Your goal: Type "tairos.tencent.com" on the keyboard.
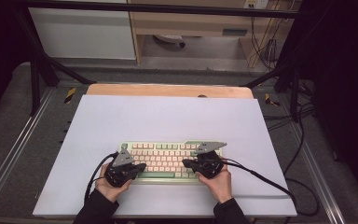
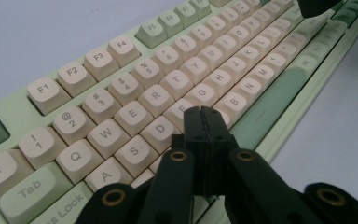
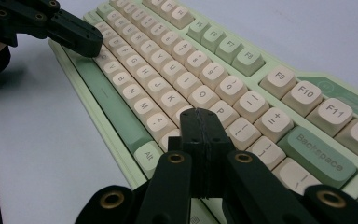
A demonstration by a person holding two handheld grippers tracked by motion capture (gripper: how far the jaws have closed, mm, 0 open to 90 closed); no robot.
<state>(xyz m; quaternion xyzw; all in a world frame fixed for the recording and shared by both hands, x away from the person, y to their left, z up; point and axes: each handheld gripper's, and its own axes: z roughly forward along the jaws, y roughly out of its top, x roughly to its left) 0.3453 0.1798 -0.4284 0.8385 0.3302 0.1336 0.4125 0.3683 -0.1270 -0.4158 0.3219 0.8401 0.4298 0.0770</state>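
In the high view the keyboard [image 1: 170, 160] lies lower centre on the white surface [image 1: 121, 116], both claws poised over it; in the left gripper view, left claw [image 2: 202, 112] is closed and empty above the D-F keys; in the right gripper view, right claw [image 3: 199, 114] is likewise shut near P; key-pressing seems in hand, and the next move calls for a short, precise dip onto one key.

The left gripper [image 2: 204, 112] holds its two black jaws pressed together, tips poised over the cream keycaps near the D and F keys of a pale green mechanical keyboard [image 2: 289, 88], which lies on a light grey-white tabletop [image 2: 37, 32].
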